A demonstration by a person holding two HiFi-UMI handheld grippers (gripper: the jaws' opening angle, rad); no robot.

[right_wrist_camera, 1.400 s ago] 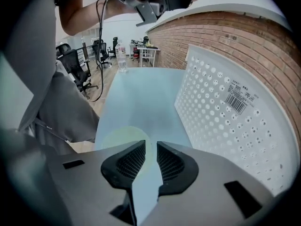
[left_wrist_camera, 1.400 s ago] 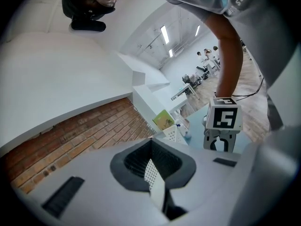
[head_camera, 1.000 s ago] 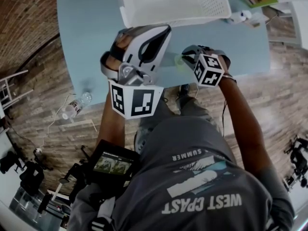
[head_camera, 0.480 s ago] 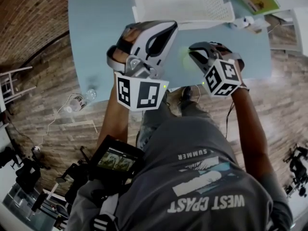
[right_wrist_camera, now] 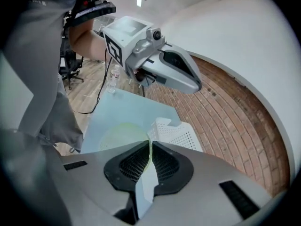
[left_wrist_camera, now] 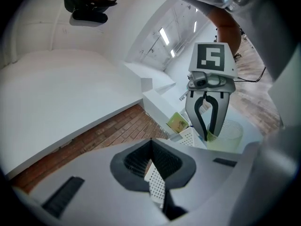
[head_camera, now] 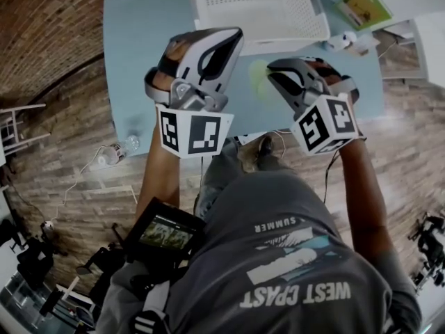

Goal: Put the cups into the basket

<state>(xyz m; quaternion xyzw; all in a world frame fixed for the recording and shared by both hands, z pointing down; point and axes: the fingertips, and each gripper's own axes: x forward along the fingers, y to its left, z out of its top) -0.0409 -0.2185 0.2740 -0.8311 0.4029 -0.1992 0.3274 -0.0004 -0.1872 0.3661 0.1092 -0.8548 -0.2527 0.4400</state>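
Observation:
A translucent cup with a greenish rim (head_camera: pixel 259 78) hangs just above the pale blue table (head_camera: pixel 139 47), in front of the white perforated basket (head_camera: pixel 278 37). My right gripper (head_camera: pixel 274 75) is shut on the cup's wall; in the right gripper view the thin rim (right_wrist_camera: pixel 117 135) runs between its pads (right_wrist_camera: pixel 149 159). The left gripper view shows the same grip (left_wrist_camera: pixel 207 134) on the cup (left_wrist_camera: pixel 228 134). My left gripper (head_camera: pixel 229 44) hovers to the cup's left, pointing at the basket, shut with nothing in it (left_wrist_camera: pixel 157 182). No other cup is visible.
The basket (right_wrist_camera: pixel 176 133) stands at the table's far edge, its inside hidden here. A green book (head_camera: pixel 365 5) and a small white object (head_camera: pixel 341 42) lie to its right. A water bottle (head_camera: pixel 115 152) rests on the wooden floor to the left.
The right gripper has risen toward the camera and shifted right with the cup still in it. The left gripper has stayed almost in place beside it.

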